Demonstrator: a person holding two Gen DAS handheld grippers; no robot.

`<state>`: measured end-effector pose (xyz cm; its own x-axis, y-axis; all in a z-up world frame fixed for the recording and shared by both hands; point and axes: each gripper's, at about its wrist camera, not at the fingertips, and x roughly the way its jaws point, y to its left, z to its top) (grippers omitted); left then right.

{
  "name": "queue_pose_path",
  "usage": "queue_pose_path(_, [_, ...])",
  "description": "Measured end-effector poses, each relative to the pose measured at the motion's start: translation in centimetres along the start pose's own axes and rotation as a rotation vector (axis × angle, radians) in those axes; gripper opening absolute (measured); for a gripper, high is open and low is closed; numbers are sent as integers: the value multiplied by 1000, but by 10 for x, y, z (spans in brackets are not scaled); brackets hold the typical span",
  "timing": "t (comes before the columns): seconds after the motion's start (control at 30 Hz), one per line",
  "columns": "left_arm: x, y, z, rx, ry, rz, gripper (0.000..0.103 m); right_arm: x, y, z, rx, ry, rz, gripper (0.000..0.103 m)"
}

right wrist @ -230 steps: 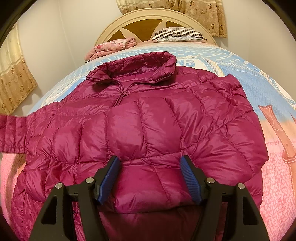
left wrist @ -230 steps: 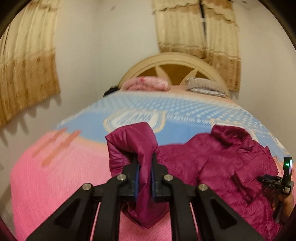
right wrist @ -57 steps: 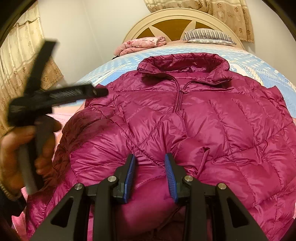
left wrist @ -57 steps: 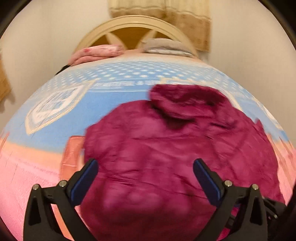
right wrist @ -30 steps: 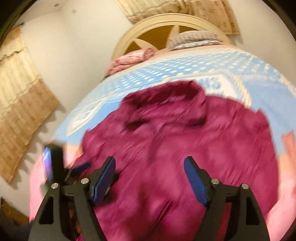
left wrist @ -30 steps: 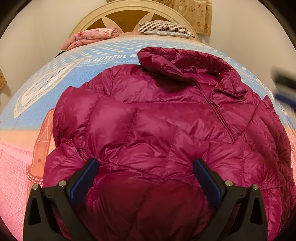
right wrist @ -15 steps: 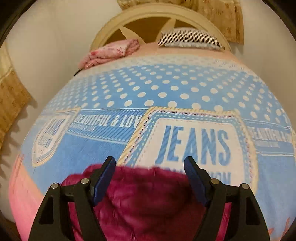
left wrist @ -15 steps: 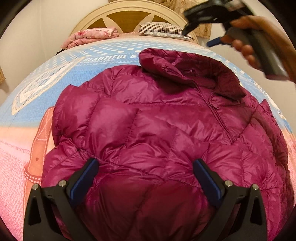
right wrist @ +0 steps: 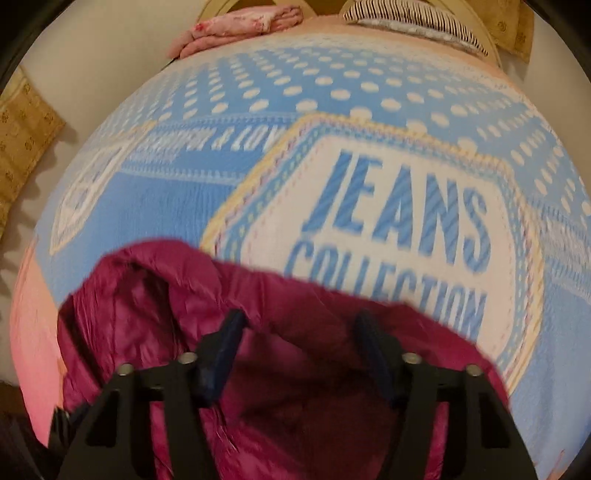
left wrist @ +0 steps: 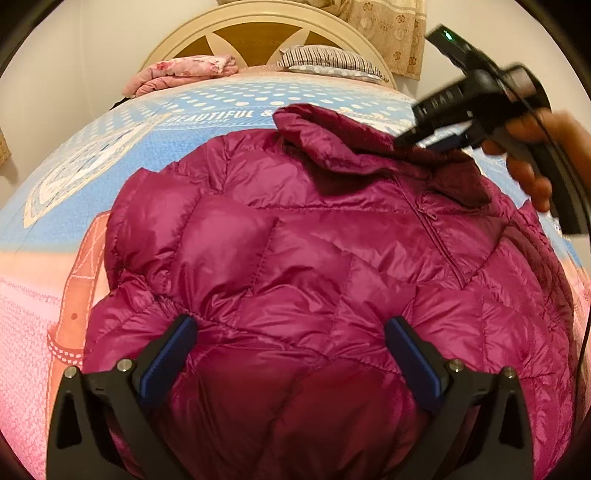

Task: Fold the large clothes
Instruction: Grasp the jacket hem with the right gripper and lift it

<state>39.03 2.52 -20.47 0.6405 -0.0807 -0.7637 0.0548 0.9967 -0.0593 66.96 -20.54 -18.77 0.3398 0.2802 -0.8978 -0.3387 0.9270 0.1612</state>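
Observation:
A magenta quilted jacket (left wrist: 295, 240) lies front up on the bed, sleeves tucked in and zip closed. My left gripper (left wrist: 291, 332) hovers wide open over its near, lower part, with nothing pinched. A hand (left wrist: 532, 162) holds my right gripper (left wrist: 406, 142) at the far end, tips down on the collar (left wrist: 332, 140). In the right wrist view the right gripper (right wrist: 297, 325) straddles the rumpled collar (right wrist: 155, 280). Its jaws are closing with collar fabric between them, and the pads stand apart from the cloth.
The bedspread (right wrist: 388, 206) is blue with white dots and a "JEANS COLLECTION" print, turning pink (left wrist: 33, 332) near me. A folded pink blanket (left wrist: 181, 74) and a striped pillow (left wrist: 328, 61) lie against the cream headboard (left wrist: 258, 29). Walls and a curtain (left wrist: 388, 29) close in behind.
My right gripper has swung across to the far collar and dropped onto it, its jaws narrowing. The left gripper has stayed put, open over the jacket.

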Motion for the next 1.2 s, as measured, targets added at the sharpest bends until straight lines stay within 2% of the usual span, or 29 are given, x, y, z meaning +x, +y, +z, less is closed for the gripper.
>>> queue_pose_path(0.07, [-7,3,1,-14,-4,-4,103,1,-2,-6,8,-19,10,57])
queue_pose_path(0.13, [-22,8,5,-41,-38,-14,103,1,-5,-12,31,-34,35,55])
queue_pose_path(0.2, [-39,11,18,-27,-82,-6,103,2,-6,-17,22,-42,44,55])
queue_pose_path(0.27, [-51,17,43,-22,-130,41,103,5,-8,-23,11,-41,45,54])
queue_pose_path(0.37, [-54,25,82,-31,-169,62,103,5,-12,-30,12,-53,57,53])
queue_pose_path(0.43, [-49,26,114,-36,-196,94,103,7,-14,-34,14,-53,67,52])
queue_pose_path(0.53, [-21,18,151,-14,-150,72,103,9,-15,-40,-2,-54,66,52])
queue_pose_path(0.6, [-5,7,168,26,-193,128,103,12,-17,-44,0,-60,71,52])
queue_pose_path(0.67, [19,-7,179,77,-171,196,103,13,-19,-47,5,-71,80,52])
queue_pose_path(0.73, [43,-15,181,111,-137,261,103,13,-18,-52,-10,-83,77,52])
queue_pose_path(0.8, [77,-19,172,135,-22,282,103,13,-15,-57,-41,-97,69,52])
queue_pose_path(0.83, [84,-19,163,141,5,281,103,12,-15,-60,-53,-105,68,52])
queue_pose_path(0.97, [103,-30,126,196,34,290,103,8,-19,-66,-70,-144,87,52])
queue_pose_path(1.13, [105,-15,124,112,31,226,103,-29,-28,-69,13,-281,168,52])
queue_pose_path(1.2, [106,-11,122,100,29,218,103,-41,-23,-64,3,-326,116,52])
